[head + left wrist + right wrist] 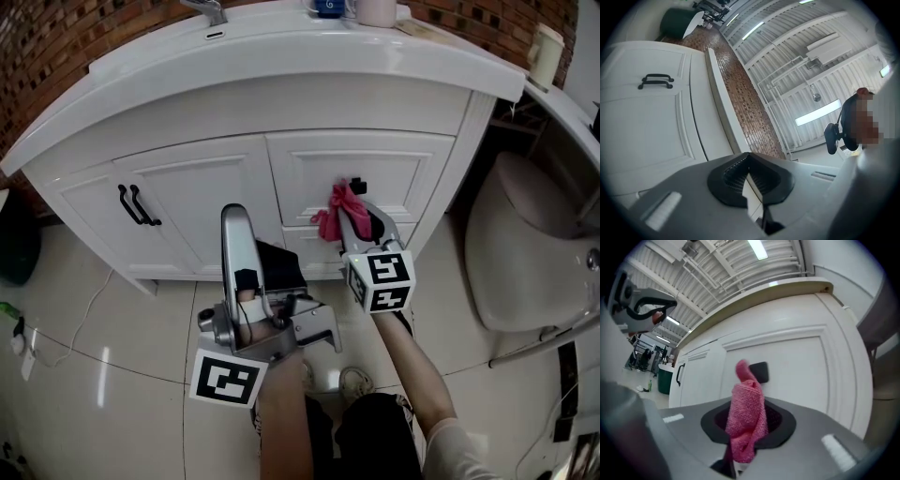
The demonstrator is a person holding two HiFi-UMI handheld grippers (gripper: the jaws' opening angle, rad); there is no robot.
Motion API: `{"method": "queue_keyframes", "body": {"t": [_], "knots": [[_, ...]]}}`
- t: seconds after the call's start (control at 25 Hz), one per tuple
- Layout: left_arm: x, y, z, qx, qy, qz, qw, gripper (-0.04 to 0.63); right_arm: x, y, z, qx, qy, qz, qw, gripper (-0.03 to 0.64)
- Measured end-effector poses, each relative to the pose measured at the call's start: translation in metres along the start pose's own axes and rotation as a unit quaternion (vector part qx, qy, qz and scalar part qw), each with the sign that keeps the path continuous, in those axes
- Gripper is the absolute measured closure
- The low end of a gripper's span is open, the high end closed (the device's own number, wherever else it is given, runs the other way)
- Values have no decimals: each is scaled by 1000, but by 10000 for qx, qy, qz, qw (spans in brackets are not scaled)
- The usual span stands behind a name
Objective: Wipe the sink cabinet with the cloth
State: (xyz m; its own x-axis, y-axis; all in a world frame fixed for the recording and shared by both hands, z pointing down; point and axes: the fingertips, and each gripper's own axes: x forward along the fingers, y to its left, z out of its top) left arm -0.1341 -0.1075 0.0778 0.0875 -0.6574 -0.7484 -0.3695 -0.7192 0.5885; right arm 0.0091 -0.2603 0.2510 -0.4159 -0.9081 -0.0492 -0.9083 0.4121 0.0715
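Pinches the pink cloth (335, 212) tight in the right gripper (748, 403), jaws shut on the bunched middle, one floppy end poking up. Holds it at the upper right drawer front of the white sink cabinet (394, 173), right by the small black drawer handle (759, 371). Maybe touching the front, hard to say. Holds the left gripper (747, 161) back from the cabinet, low near the middle, jaw tips together, nothing between, doing no work. Shows no wet streaks and no dirt on the white fronts, so no sure way of telling clean parts from dirty ones. Seems to be busy on the right half only, near the top edge. Probably leaves plenty to wipe: the two left doors with the long black door handles (138, 206), the lower drawer, the left corner and the right edge. Up on the top edge: a tap (211, 9) and a cup (378, 9), both out of the way. Just off the right edge: a pale toilet (520, 234), close by, likely leaving little room for wiping that side. Far off past the left corner: a green bin (663, 380), well apart from the cloth. Right beside the cloth: the drawer handle, sticking out, needing a careful wipe around it, likely easy to snag.
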Motion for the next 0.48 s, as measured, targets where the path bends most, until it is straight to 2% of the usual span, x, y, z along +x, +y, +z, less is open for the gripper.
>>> {"method": "queue_keyframes", "body": {"t": [0.24, 0.48], "knots": [[1, 0, -16, 33, 140, -11, 9999, 594, -38, -82, -4, -77, -7, -779, 9969, 552], [5, -1, -38, 22, 326, 11, 9995, 594, -61, -119, -6, -147, -4, -1061, 9942, 551]]}}
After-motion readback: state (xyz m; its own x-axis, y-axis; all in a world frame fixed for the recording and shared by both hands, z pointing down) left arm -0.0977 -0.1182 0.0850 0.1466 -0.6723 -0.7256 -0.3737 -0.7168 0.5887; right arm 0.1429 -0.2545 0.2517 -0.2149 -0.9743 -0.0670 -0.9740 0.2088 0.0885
